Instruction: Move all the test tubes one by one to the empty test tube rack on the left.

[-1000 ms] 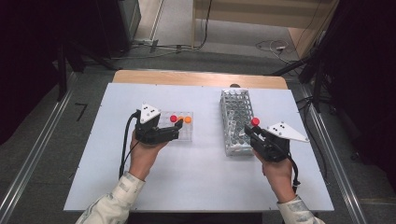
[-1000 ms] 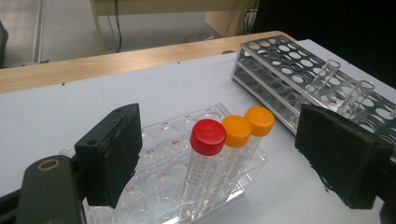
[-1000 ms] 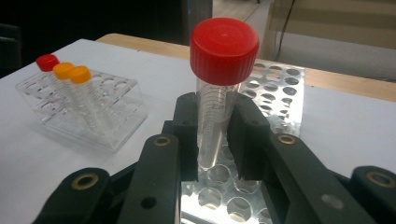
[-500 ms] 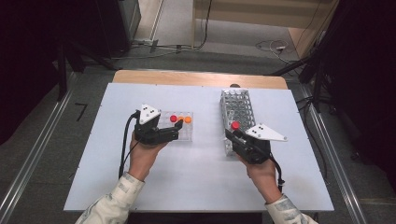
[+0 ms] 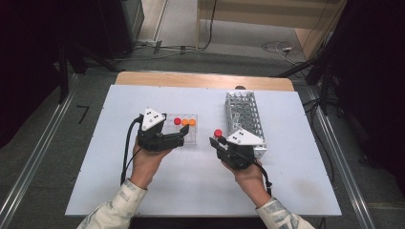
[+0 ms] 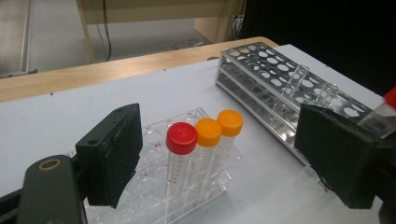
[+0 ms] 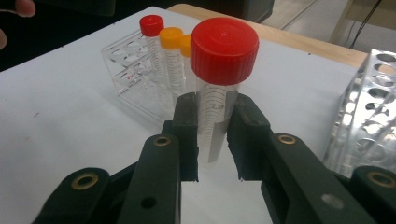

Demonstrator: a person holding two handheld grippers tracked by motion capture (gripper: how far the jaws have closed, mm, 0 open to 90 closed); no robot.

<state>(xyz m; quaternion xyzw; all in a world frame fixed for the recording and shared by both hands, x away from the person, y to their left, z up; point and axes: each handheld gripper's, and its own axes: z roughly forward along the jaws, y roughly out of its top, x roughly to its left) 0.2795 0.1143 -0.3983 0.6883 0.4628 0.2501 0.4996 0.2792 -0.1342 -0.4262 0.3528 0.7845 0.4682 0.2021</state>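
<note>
White tabletop [image 5: 143, 191] carries two racks: big metal tube rack [image 5: 244, 119] toward the far right edge, small clear rack [image 5: 184, 131] left of centre holding one red-capped and two orange-capped tubes [image 5: 185, 122]. My right gripper [image 5: 216, 141] is clamped on a red-capped tube [image 7: 219, 79], pads squeezing the clear barrel below the cap, tube upright, carried in the gap between the racks, just beside the metal rack's near left corner. My left gripper [image 5: 183, 137] has jaws wide, nothing pinched, straddling the clear rack's near side, probably to steady it.

Step in hand, I judge: drop the tube into a free hole of the clear rack. Keep it vertical, line up over the hole before lowering, avoid the neighbouring caps. Right hand reaches in from the near edge, wrist angled left; left hand level, pointing right.
</note>
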